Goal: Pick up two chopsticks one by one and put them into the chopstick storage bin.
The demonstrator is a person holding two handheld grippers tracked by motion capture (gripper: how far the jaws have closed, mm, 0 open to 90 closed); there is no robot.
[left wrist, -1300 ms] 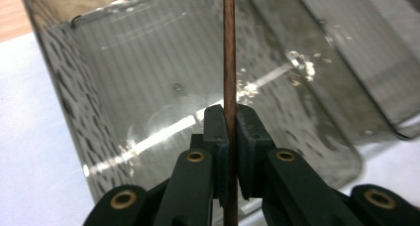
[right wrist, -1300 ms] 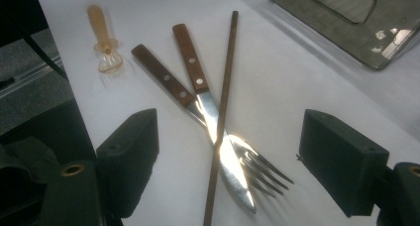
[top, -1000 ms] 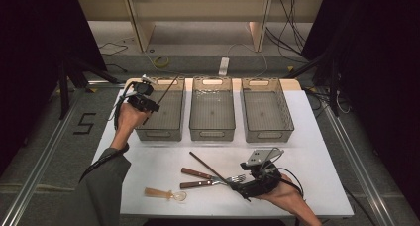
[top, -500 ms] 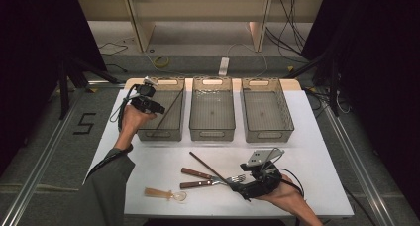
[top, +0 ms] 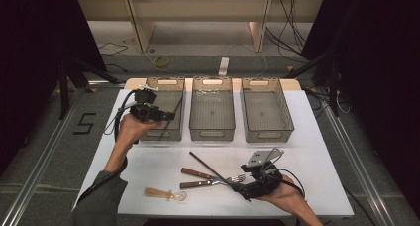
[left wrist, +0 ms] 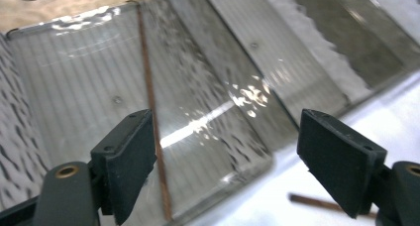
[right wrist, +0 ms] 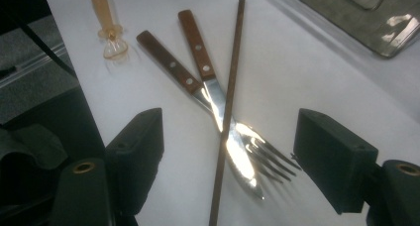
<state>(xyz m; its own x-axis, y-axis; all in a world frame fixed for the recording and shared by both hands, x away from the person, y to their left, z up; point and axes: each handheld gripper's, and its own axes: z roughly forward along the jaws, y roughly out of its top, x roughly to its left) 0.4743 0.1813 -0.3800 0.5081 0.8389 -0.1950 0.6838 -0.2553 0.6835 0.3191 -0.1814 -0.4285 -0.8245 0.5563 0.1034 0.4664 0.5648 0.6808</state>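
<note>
My left gripper (top: 157, 113) hangs over the left bin (top: 174, 82), at about ten o'clock on the worktop (top: 307, 137). Its jaws have just been opening and now stand wide with nothing between them. In the left gripper view a brown chopstick (left wrist: 151, 102) lies lengthwise inside that bin, just beside my left pad and apart from it.

My right gripper (top: 241, 190) sits low at about five o'clock on the worktop. Its jaws are wide, having just closed in a little, and grip nothing. Between and just ahead of them in the right gripper view lie a second chopstick (right wrist: 230, 87), a fork (right wrist: 262, 154) and a knife (right wrist: 198, 42), the two with wooden handles. The chopstick crosses over both blades.

A small amber spoon (top: 166, 193) lies at about seven o'clock, well apart from the pile. The middle bin (top: 212, 82) and right bin (top: 260, 82) stand in a row at twelve o'clock.
</note>
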